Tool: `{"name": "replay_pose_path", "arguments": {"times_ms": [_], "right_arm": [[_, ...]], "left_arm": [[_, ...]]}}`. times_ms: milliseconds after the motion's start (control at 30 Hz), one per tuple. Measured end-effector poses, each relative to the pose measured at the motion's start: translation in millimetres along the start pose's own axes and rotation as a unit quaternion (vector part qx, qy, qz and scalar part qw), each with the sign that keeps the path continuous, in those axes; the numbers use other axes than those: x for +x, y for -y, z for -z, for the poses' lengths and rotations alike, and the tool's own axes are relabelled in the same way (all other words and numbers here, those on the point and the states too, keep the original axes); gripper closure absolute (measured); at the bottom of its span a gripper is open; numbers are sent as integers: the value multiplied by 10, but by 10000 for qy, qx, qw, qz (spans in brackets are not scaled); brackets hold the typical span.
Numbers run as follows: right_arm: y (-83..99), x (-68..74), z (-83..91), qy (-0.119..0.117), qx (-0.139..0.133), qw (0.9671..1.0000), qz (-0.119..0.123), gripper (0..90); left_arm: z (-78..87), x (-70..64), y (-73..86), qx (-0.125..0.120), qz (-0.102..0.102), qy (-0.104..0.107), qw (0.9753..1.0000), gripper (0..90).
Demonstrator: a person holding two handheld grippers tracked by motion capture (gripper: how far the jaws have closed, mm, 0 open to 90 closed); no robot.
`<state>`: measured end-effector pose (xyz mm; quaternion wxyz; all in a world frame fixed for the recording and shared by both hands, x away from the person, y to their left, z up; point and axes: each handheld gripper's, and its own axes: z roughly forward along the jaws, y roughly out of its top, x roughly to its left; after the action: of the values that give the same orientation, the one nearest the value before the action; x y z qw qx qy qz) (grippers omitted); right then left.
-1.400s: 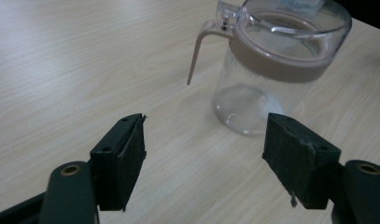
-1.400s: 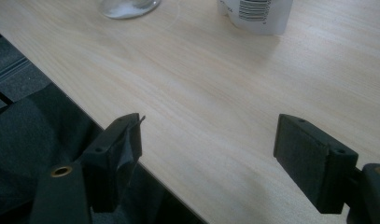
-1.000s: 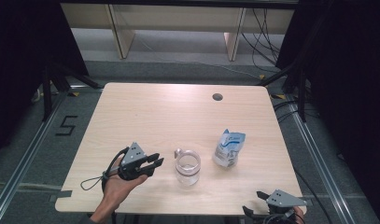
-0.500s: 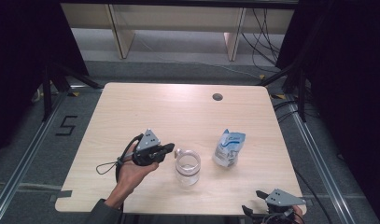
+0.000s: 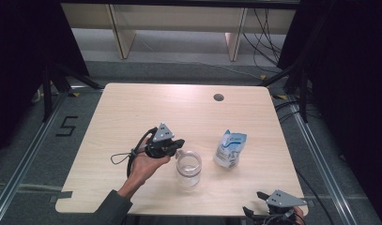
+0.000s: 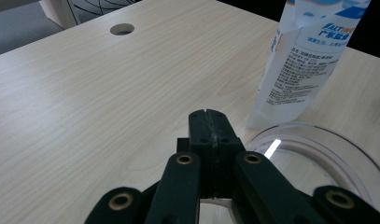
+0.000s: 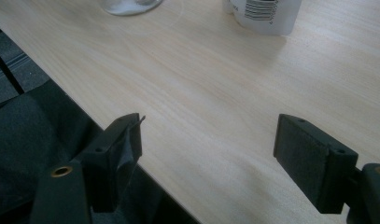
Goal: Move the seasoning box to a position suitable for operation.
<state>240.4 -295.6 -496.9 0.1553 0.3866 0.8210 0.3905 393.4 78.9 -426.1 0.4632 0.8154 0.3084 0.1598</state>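
A clear glass jar (image 5: 188,168) stands near the table's front middle. To its right a white and blue pouch (image 5: 230,149) stands upright. My left gripper (image 5: 180,143) is held in a hand just left of the jar, its tips at the jar's upper-left rim. In the left gripper view its jaws (image 6: 208,116) are pressed together with nothing seen between them; the jar's rim (image 6: 318,154) curves just to their right and the pouch (image 6: 304,65) rises behind. My right gripper (image 5: 253,202) hovers at the front right edge, open (image 7: 208,149) over bare wood.
The wooden table (image 5: 132,112) has a round cable hole (image 5: 218,97) at its back right. A black cable loops left from the left gripper. In the right gripper view the jar's base (image 7: 129,5) and the pouch's bottom (image 7: 267,14) stand far ahead.
The left hand has carried its gripper rightward and a little away from me, up to the jar's rim. The right gripper, jar and pouch have stayed put.
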Motion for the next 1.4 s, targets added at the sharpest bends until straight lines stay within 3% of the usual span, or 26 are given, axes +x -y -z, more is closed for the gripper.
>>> {"name": "replay_pose_path", "arguments": {"times_ms": [33,133,200,467,567,667,1167,1233,1333,1400], "right_arm": [[3,24,5,-14,44,9999,-159,245],[3,19,0,-28,38,9999,-127,244],[4,22,1,-25,49,9999,-149,244],[3,8,-4,-6,45,10000,-79,245],[2,20,-3,-34,85,9998,-175,245],[3,9,-2,6,46,10000,-82,245],[3,7,-13,-21,42,10000,-33,245],[2,22,-8,-70,130,9998,-149,245],[3,21,-10,-71,121,9998,-135,245],[3,15,-13,-34,75,9999,-91,245]], "left_arm": [[-8,8,-4,47,-73,5,10000,896],[-34,-3,6,116,8,7,9999,896],[-44,10,5,147,-92,31,9998,896],[-63,10,21,209,-61,-14,9998,896],[-68,11,20,305,-92,-9,9995,895],[-74,11,36,411,-159,-4,9990,893],[124,48,163,473,128,-2,9988,889],[150,50,183,493,181,56,9986,889],[194,50,219,504,171,88,9985,885],[216,42,249,449,336,126,9983,882]]}}
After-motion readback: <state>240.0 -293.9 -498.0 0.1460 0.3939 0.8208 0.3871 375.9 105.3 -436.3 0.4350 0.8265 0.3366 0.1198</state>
